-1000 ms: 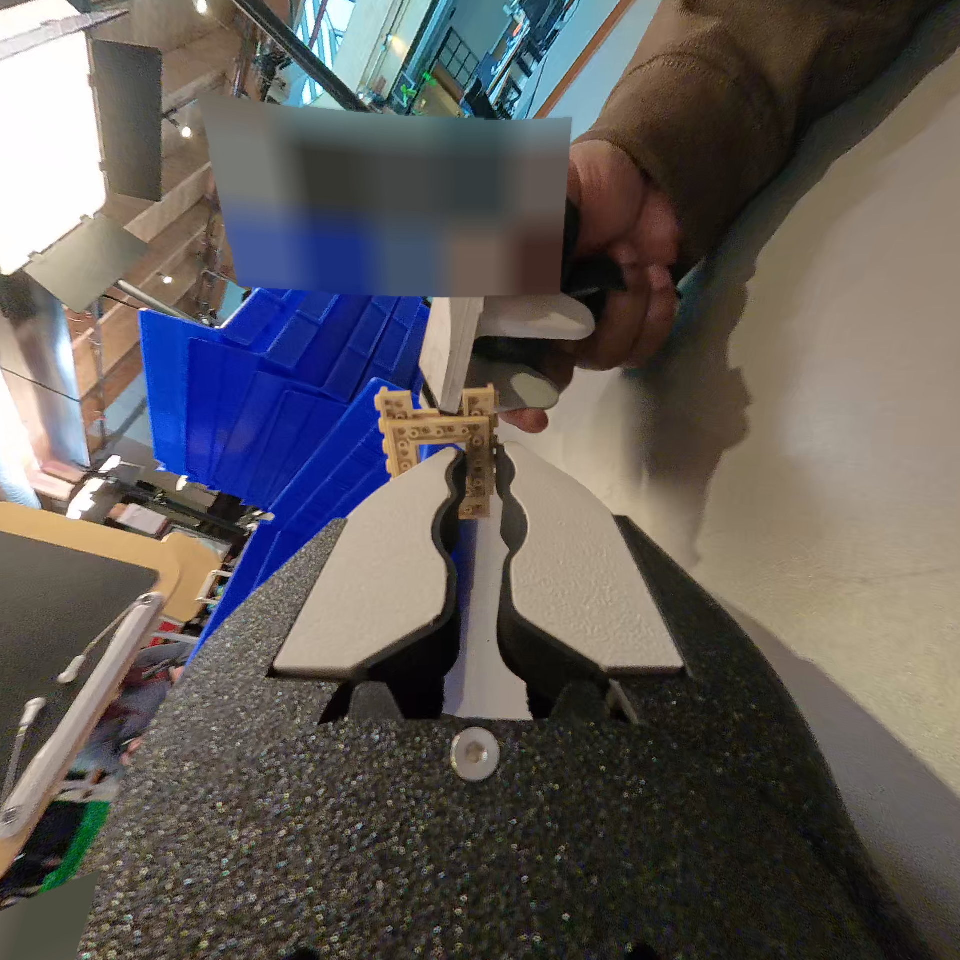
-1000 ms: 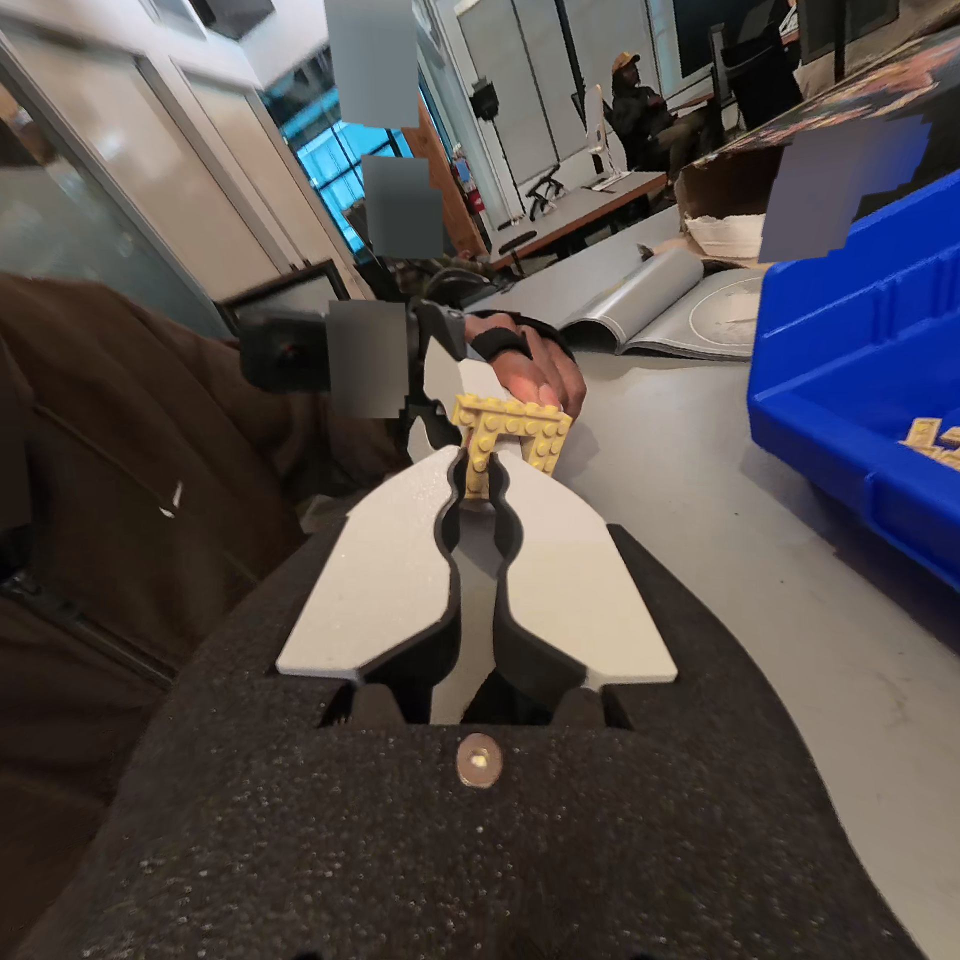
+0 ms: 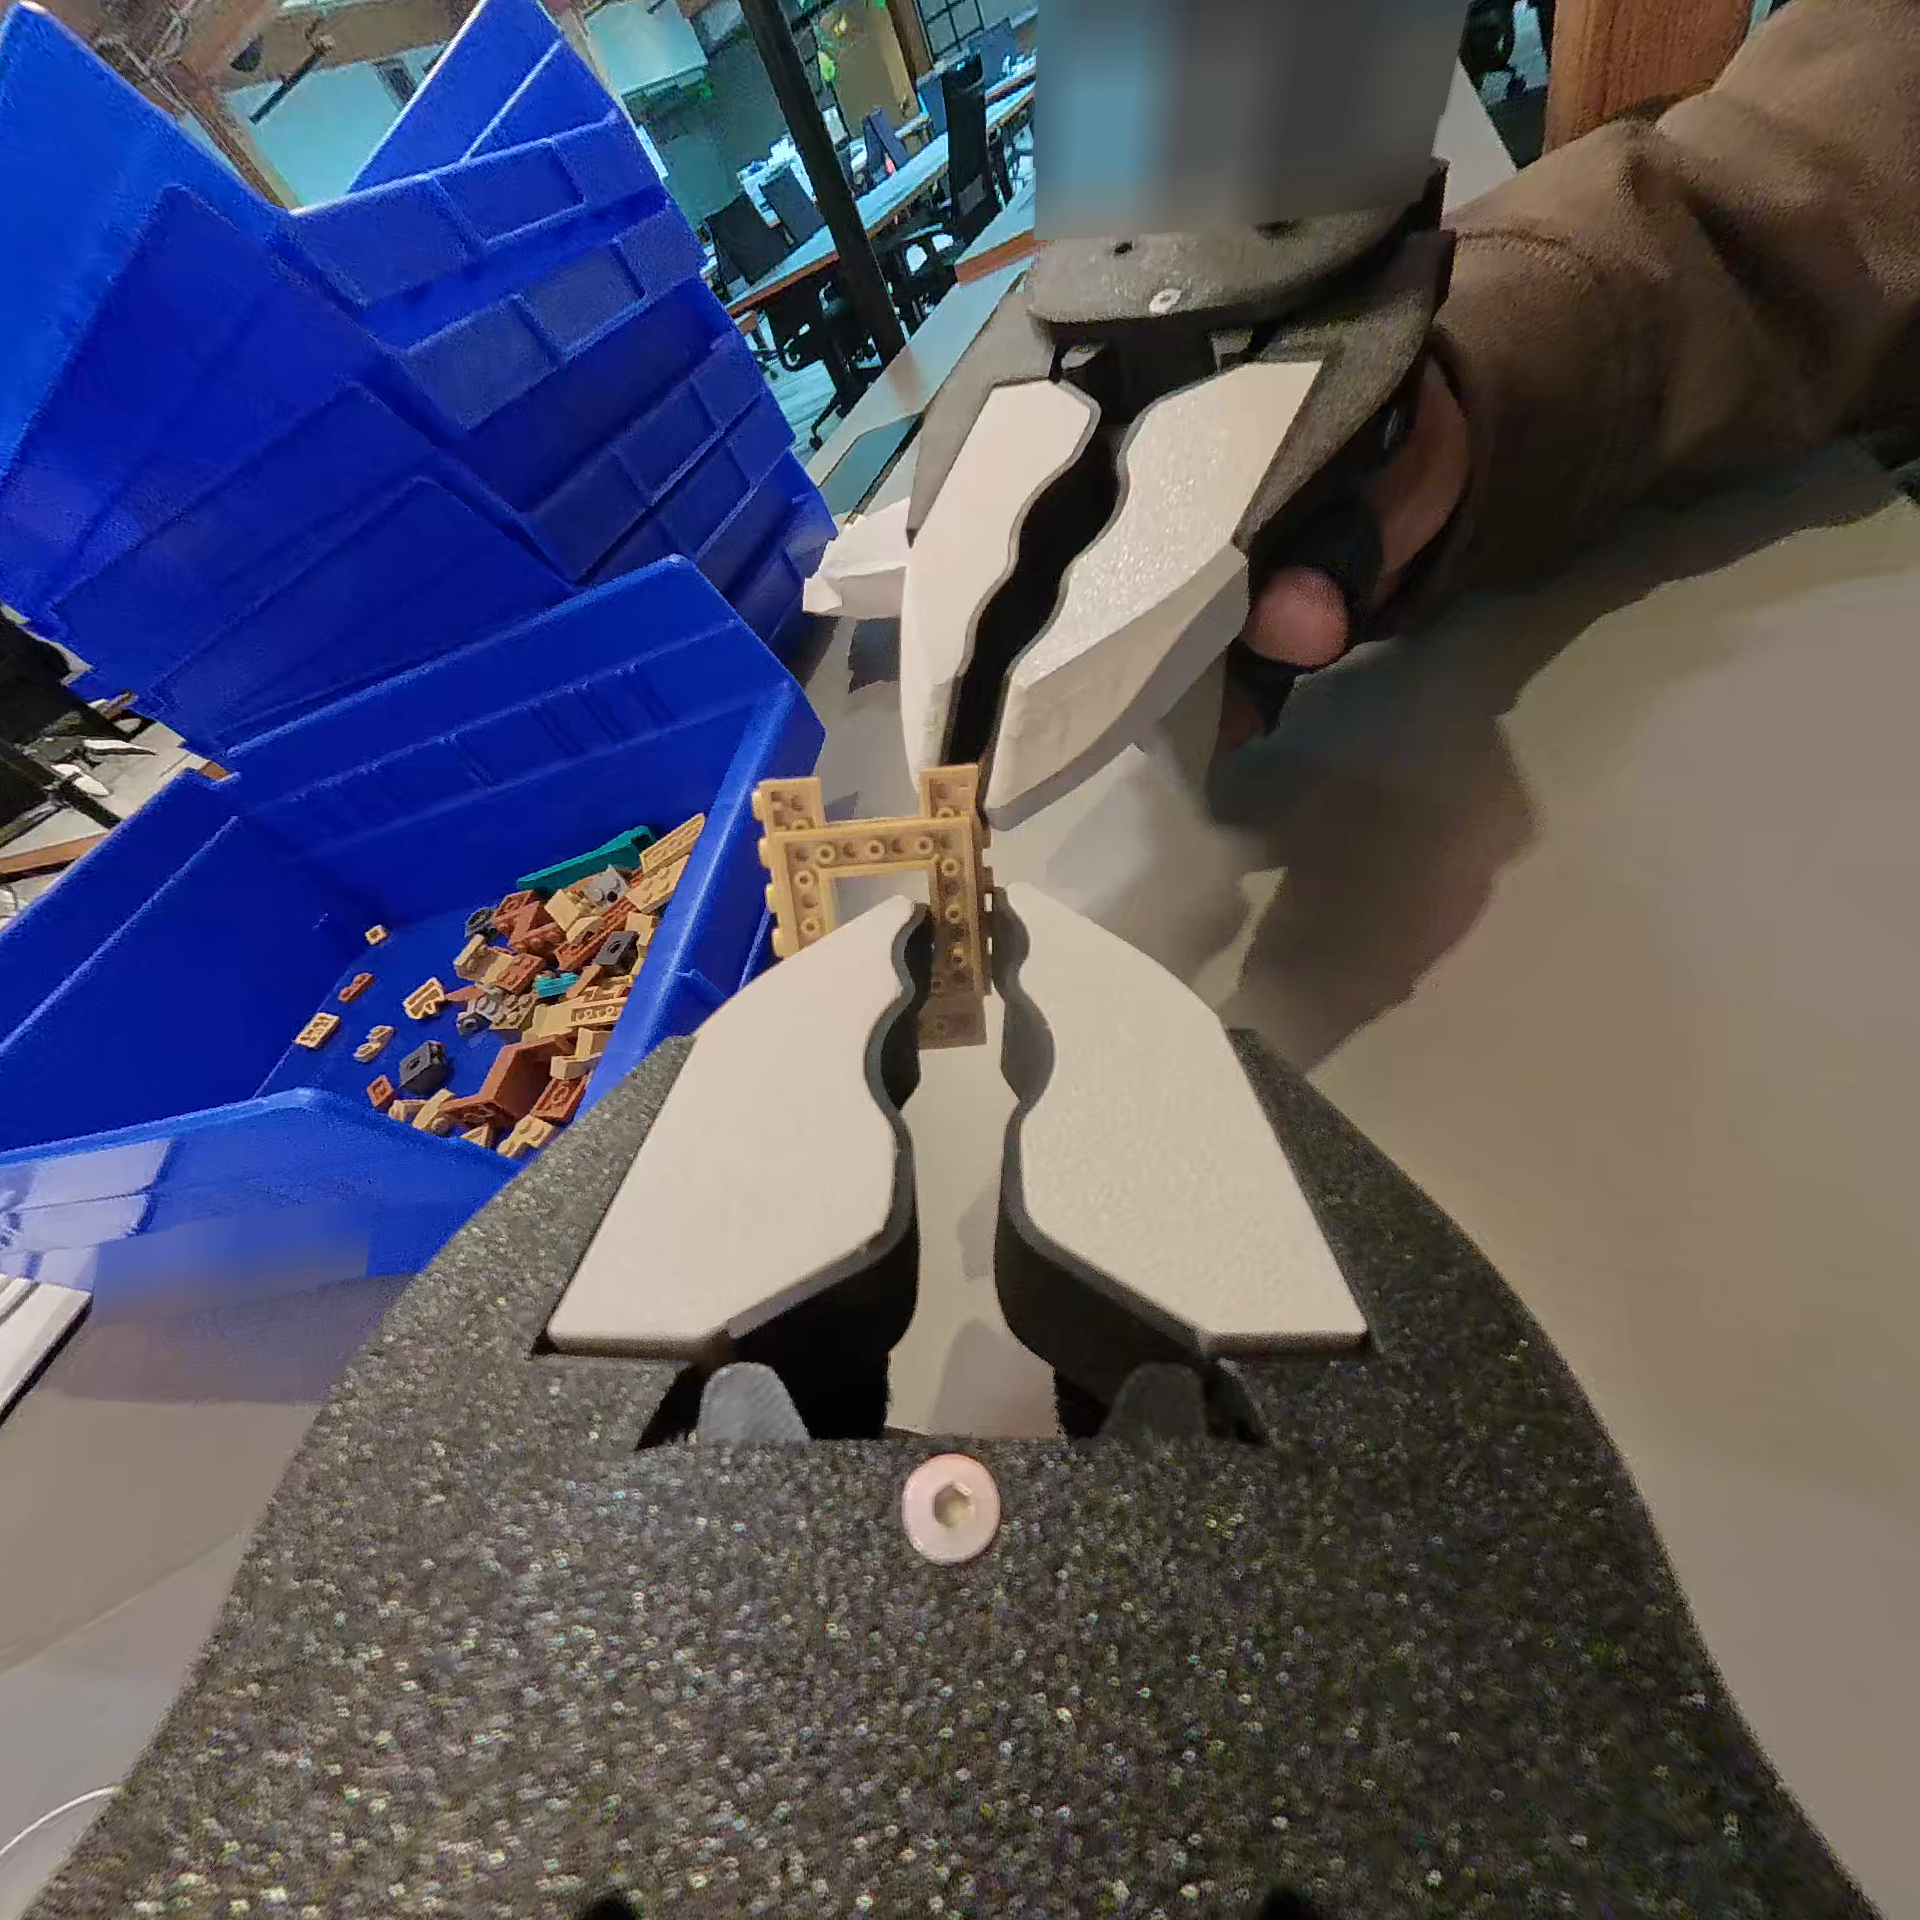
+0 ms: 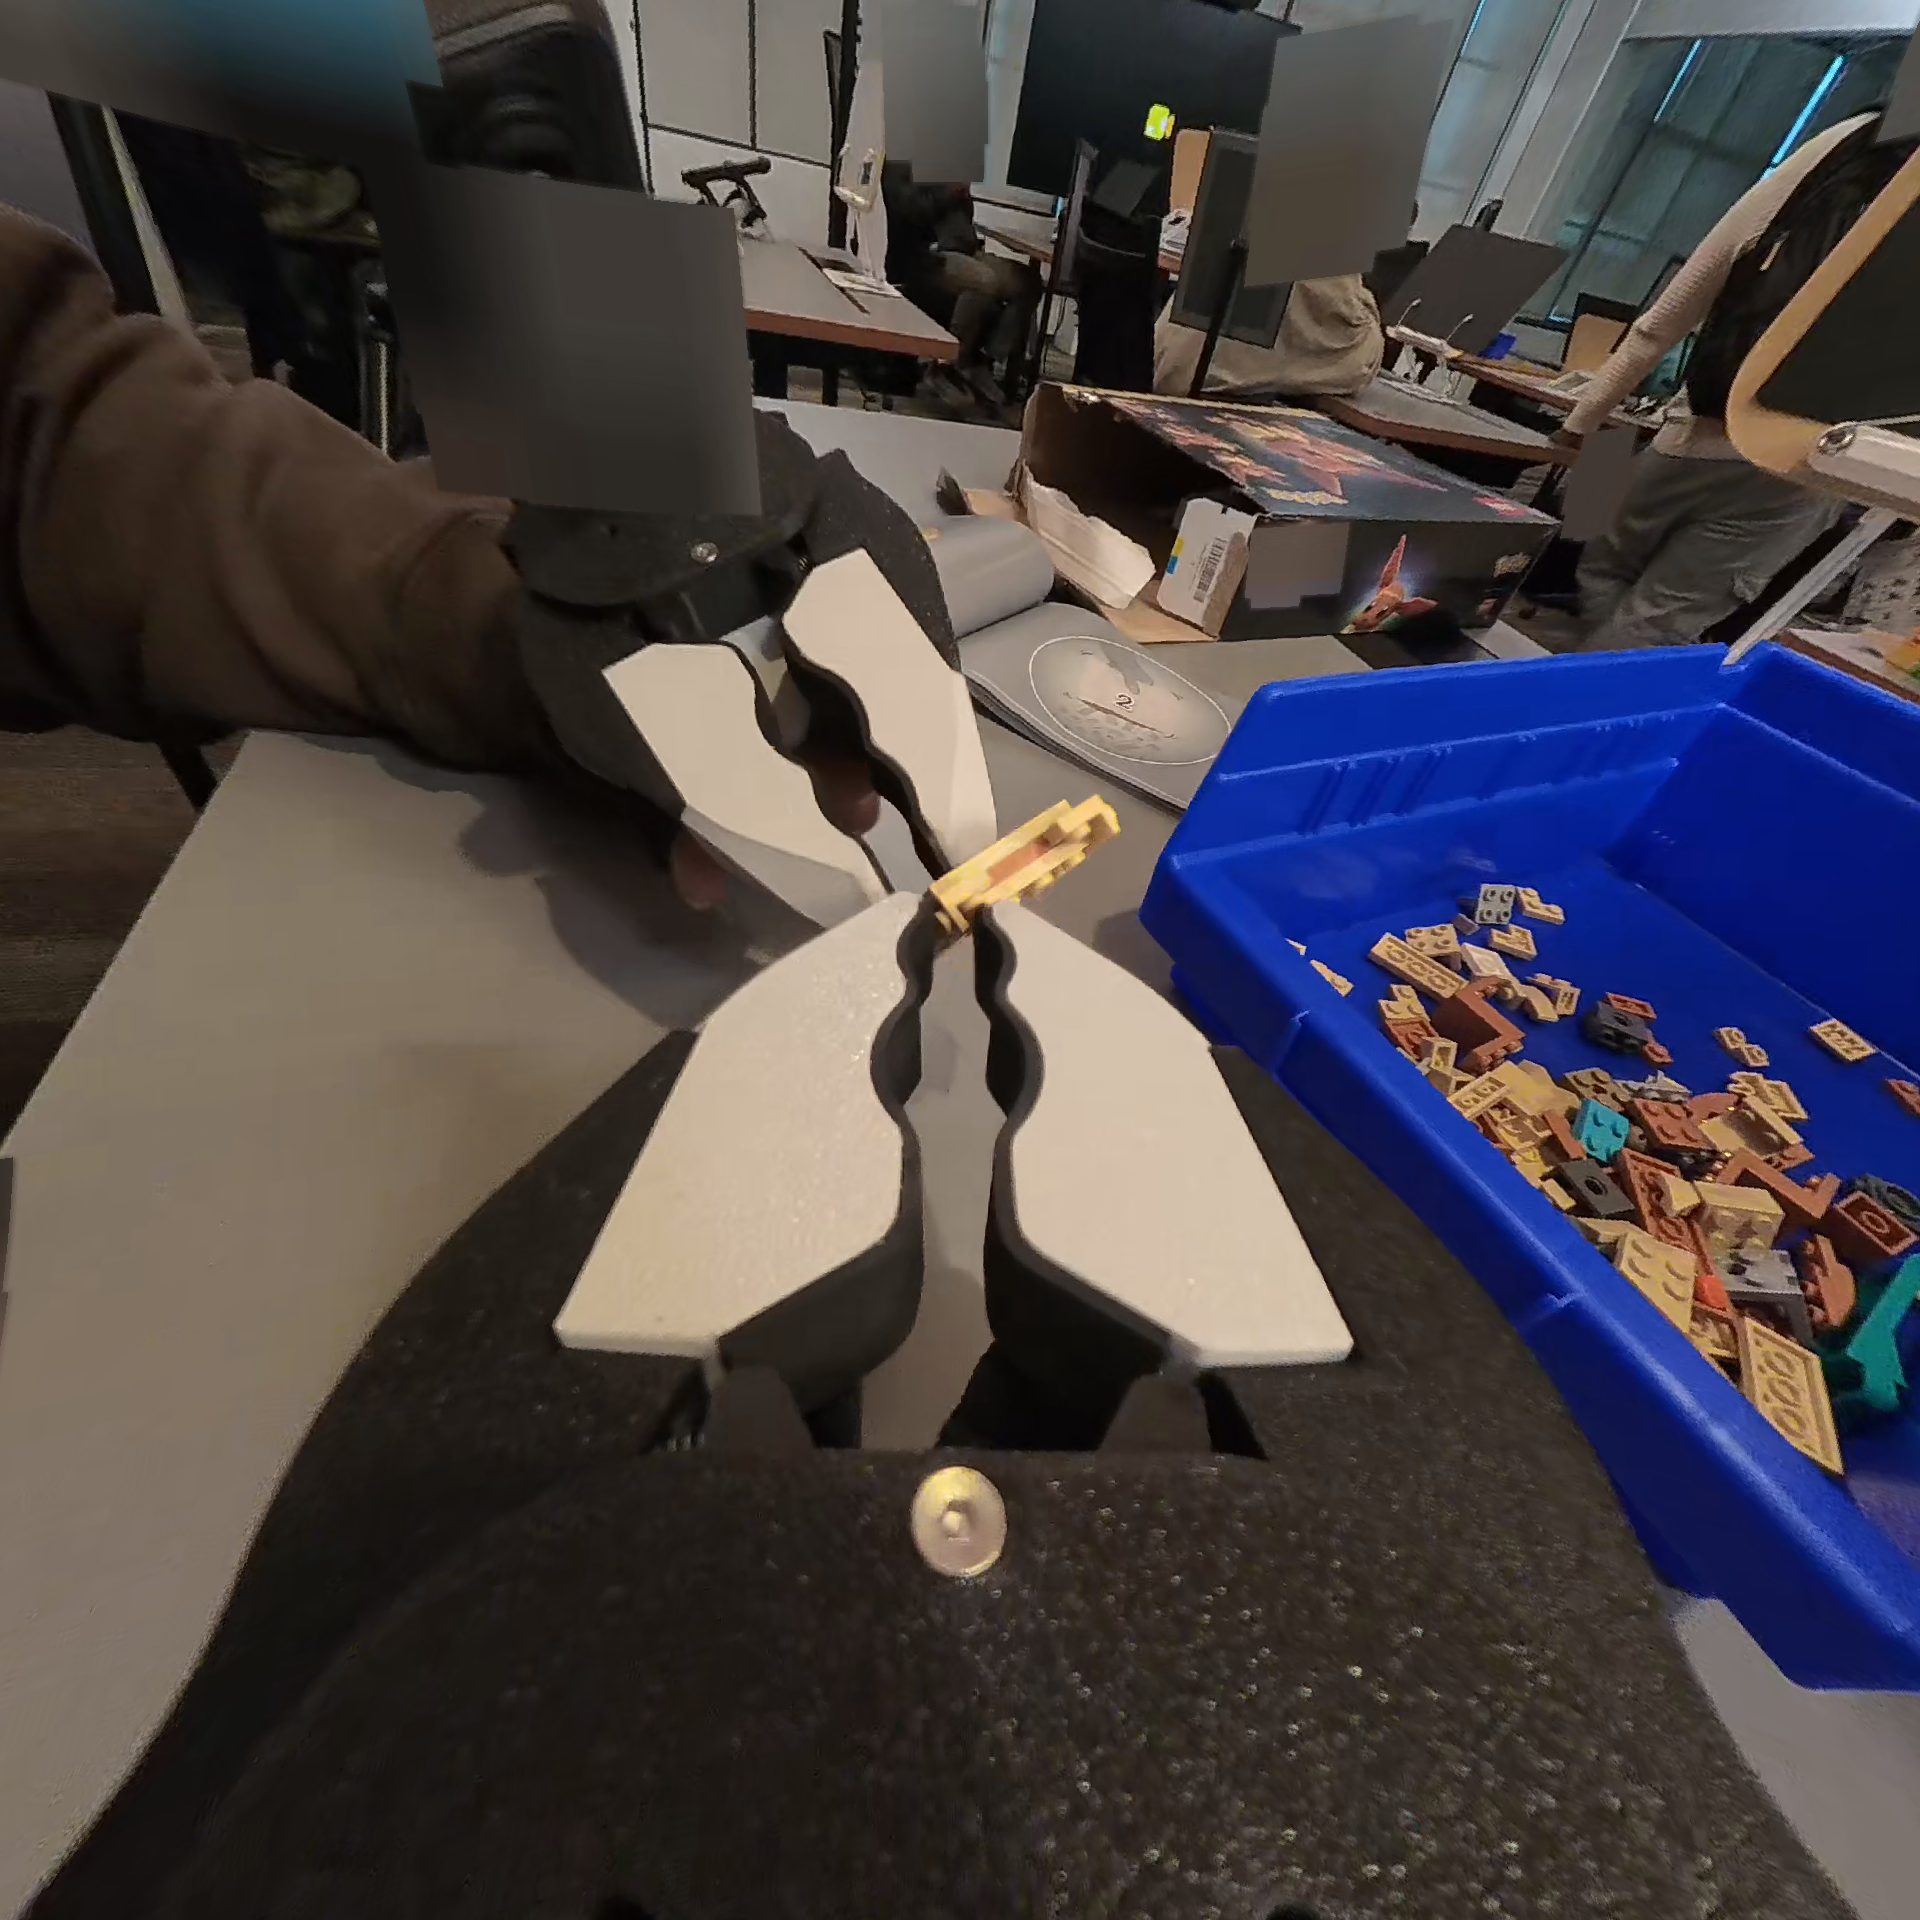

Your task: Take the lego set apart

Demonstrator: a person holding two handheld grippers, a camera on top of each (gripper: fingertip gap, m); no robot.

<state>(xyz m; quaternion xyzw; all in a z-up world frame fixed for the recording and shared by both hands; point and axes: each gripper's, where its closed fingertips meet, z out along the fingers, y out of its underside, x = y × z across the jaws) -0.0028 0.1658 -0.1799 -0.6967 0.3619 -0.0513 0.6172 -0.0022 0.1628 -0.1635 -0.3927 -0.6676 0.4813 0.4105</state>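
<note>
A tan frame-shaped brick assembly (image 3: 873,852) hangs above the grey table (image 3: 1610,987) between both grippers. My left gripper (image 3: 956,920) is shut on one leg of the frame, with the pads pressed on its two sides. My right gripper (image 3: 977,800) comes in from above and pinches the small tab at the frame's top right corner. In the right wrist view the assembly (image 4: 1023,862) shows edge-on, and its near end sits between my right gripper's (image 4: 951,920) tips. The left gripper (image 4: 920,873) meets it there from the upper left.
A blue bin (image 3: 675,727) with several loose tan, brown and grey bricks (image 3: 520,987) stands beside the grippers; it also shows in the right wrist view (image 4: 1455,790). Stacked blue bins (image 3: 416,364) stand behind. An open booklet (image 4: 1101,696) and a cardboard box (image 4: 1299,499) lie farther back. Only a small space, under 4 cm, lies between the two pairs of fingers.
Both grippers have swung round together with the assembly still between them. It now shows edge-on in the right wrist view, and the bin of loose bricks has come into both views.
</note>
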